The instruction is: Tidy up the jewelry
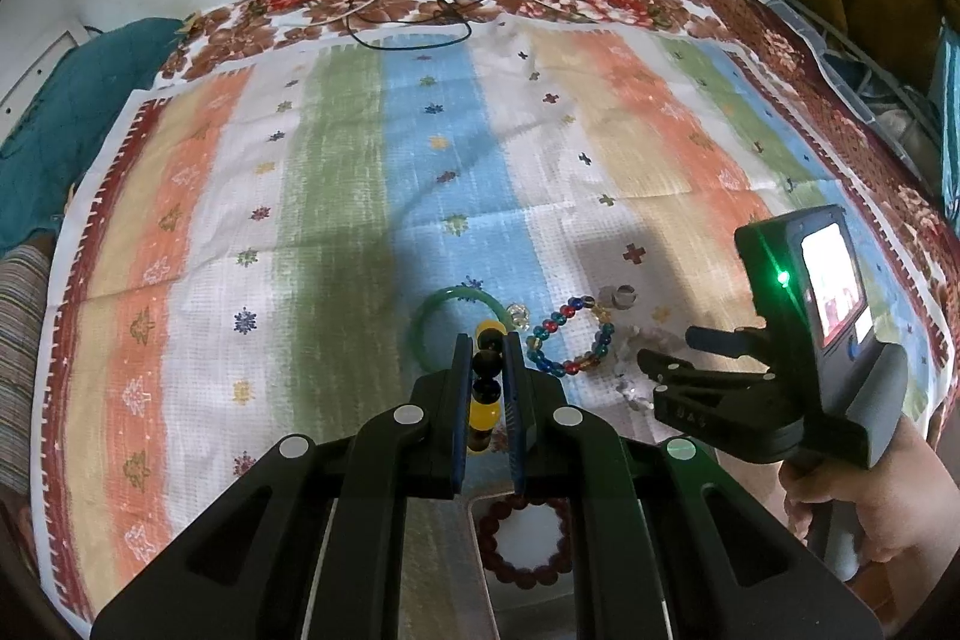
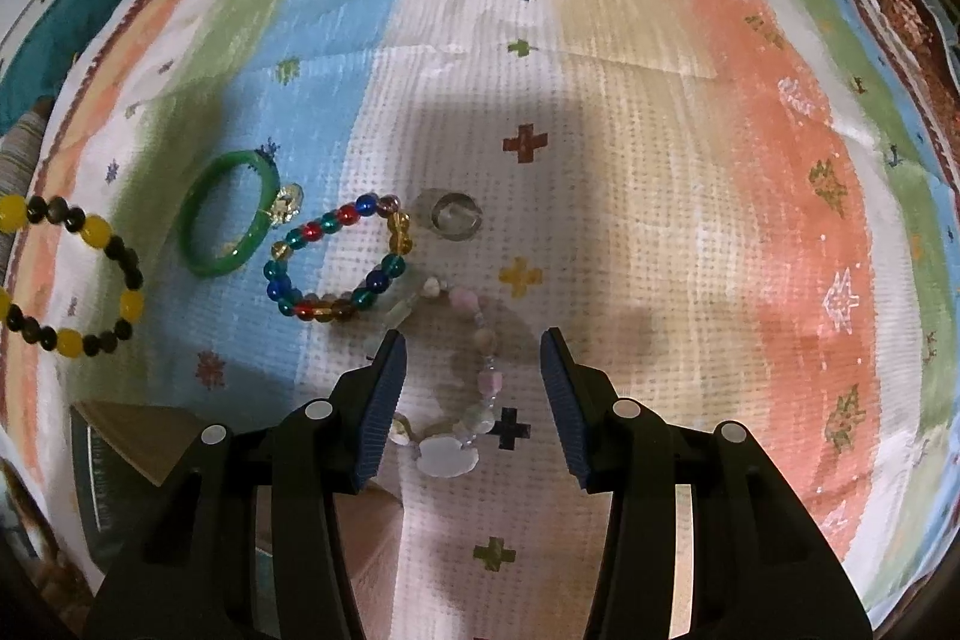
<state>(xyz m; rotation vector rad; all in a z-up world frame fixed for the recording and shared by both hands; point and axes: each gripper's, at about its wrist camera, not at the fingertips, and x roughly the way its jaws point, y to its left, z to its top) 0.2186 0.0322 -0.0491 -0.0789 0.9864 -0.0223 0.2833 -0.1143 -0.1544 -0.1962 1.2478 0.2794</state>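
left gripper (image 1: 487, 340) pointed steeply down, clamped on the yellow-and-black bracelet (image 1: 485, 403). right gripper (image 2: 474, 358) hung nearly straight down, jaws apart around the pale bracelet (image 2: 474, 388), colourful bracelet (image 2: 342, 259) at 10 o'clock.

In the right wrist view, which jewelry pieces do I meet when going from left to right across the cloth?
Yellow and black bead bracelet → green bangle → multicolored bead bracelet → clear ring.
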